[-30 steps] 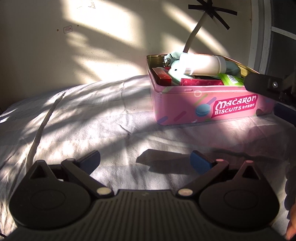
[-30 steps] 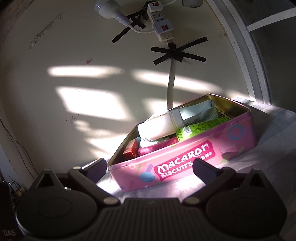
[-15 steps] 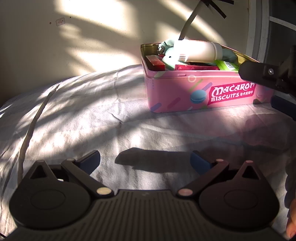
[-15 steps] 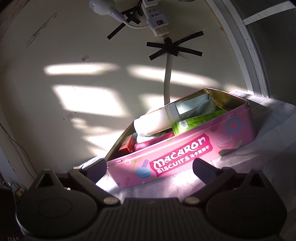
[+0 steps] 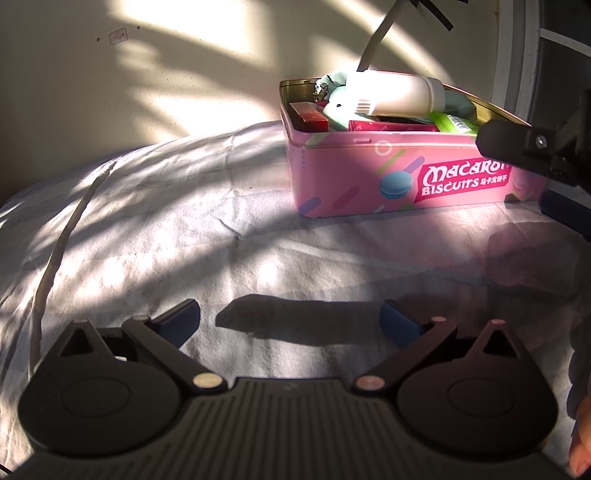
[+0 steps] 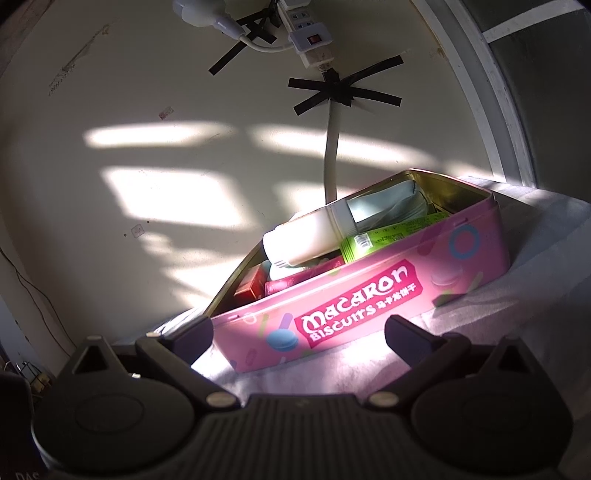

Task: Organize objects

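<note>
A pink "Macaron Biscuits" tin (image 5: 369, 177) stands open on the white cloth, at the upper right of the left wrist view and in the middle of the right wrist view (image 6: 369, 295). It holds a white bottle (image 5: 391, 94) lying on top, a green packet (image 6: 388, 236), a red box (image 5: 308, 114) and pale teal items. My left gripper (image 5: 290, 323) is open and empty, low over the cloth, well short of the tin. My right gripper (image 6: 299, 332) is open and empty just in front of the tin; it also shows at the right edge of the left wrist view (image 5: 535, 173).
A white cloth (image 5: 166, 229) with a raised fold on the left covers the surface. A cream wall (image 6: 184, 147) stands right behind the tin, with a power strip (image 6: 306, 33) and a cable taped to it. A grey door frame (image 6: 498, 92) is at the right.
The left gripper has drifted a little, so the tin sits slightly lower and nearer in its view. The right gripper has tilted slightly; the tin stays in front of it. Both stay open.
</note>
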Demonstrator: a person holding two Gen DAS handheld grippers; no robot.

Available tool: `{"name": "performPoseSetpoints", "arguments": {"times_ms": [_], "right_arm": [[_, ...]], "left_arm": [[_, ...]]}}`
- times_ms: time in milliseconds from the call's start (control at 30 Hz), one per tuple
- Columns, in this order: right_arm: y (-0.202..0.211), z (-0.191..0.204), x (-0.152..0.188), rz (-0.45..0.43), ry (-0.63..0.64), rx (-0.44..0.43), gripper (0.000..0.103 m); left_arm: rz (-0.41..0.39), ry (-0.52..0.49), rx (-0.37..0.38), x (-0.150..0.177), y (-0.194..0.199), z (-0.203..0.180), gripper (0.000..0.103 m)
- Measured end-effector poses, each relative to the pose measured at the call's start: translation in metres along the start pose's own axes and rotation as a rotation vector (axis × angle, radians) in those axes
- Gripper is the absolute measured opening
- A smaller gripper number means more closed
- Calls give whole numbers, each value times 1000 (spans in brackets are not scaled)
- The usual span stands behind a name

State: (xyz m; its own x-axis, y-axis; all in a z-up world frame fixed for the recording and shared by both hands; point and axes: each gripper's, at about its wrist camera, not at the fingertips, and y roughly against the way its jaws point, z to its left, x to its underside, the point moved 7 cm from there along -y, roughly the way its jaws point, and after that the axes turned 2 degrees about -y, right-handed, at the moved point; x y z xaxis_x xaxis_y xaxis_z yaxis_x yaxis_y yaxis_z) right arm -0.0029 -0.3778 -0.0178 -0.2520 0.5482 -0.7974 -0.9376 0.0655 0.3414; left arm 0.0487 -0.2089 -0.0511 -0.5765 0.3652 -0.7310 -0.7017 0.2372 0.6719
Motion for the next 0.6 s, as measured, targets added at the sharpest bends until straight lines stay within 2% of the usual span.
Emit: {"name": "performPoseSetpoints", "arguments": {"times_ms": [600], "right_arm": [[0,0,1,3,-7,5,103]], "left_arm": [[2,16,-2,-1,0,3,103]]}}
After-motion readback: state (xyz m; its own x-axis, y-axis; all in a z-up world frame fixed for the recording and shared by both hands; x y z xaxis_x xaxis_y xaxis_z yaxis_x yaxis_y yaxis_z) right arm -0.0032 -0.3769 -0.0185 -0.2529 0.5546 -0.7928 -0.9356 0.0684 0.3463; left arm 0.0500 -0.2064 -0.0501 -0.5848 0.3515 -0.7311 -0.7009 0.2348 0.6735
